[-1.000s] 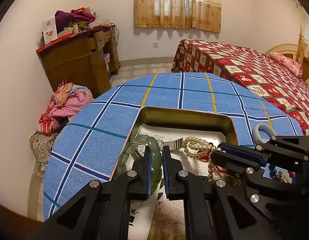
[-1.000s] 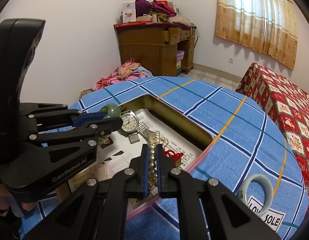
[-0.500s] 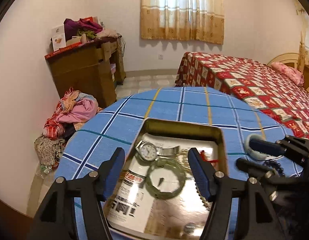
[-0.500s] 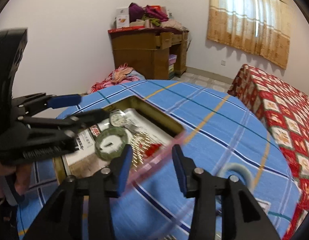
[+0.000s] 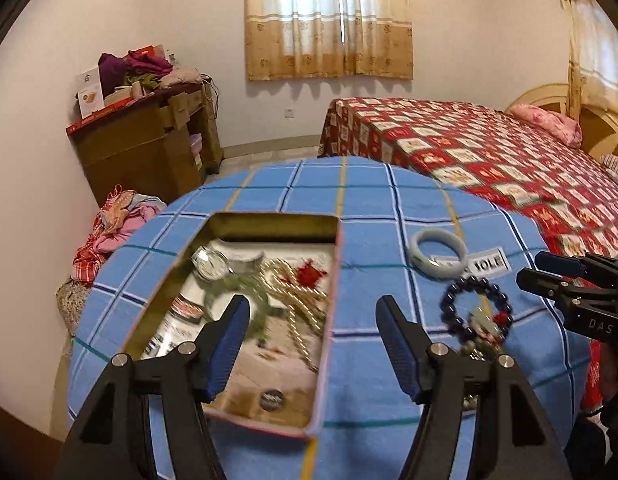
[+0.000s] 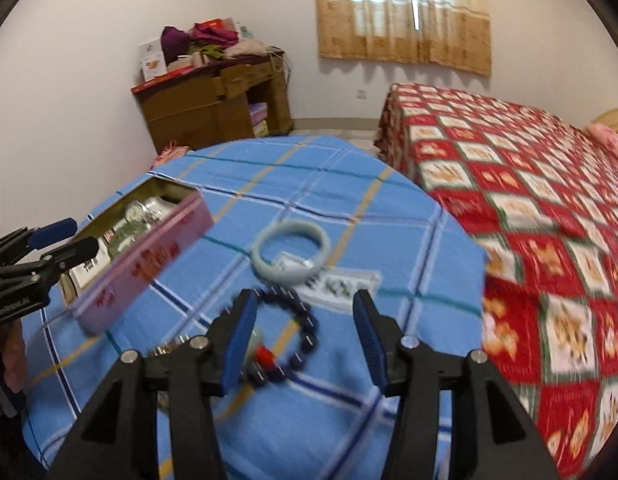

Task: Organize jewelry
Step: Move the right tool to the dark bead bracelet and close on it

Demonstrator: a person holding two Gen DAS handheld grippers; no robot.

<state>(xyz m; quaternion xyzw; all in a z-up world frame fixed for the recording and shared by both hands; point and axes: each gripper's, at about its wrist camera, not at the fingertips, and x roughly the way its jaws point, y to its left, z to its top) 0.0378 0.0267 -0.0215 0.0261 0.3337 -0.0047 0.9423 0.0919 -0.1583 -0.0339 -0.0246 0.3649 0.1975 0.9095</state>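
Observation:
An open tin (image 5: 277, 218) on the blue checked table holds a watch (image 5: 211, 264), a green bangle (image 5: 245, 300), a pearl necklace (image 5: 299, 304) and a red piece. My left gripper (image 5: 311, 336) hangs open above the tin's right rim, holding nothing. To the right on the cloth lie a pale bangle (image 5: 439, 254) and a dark blue bead bracelet (image 5: 475, 304). In the right wrist view the bead bracelet (image 6: 305, 332) lies between and below my right gripper (image 6: 303, 328), whose jaws are opening and touch nothing. The pale bangle (image 6: 291, 254) sits just beyond, and the pink-sided tin (image 6: 149, 264) to its left.
A white printed label (image 6: 341, 286) is on the cloth by the pale bangle. The round table's edge (image 6: 469, 240) falls off toward a bed with a red patterned cover (image 6: 529, 184). A wooden desk (image 5: 149, 148) and a clothes heap (image 5: 117, 224) stand behind on the left.
The left gripper let go of the green bangle and the right let go of the pearl necklace, both now in the tin. Both jaws opened and pulled back; the right swung over the bead bracelet.

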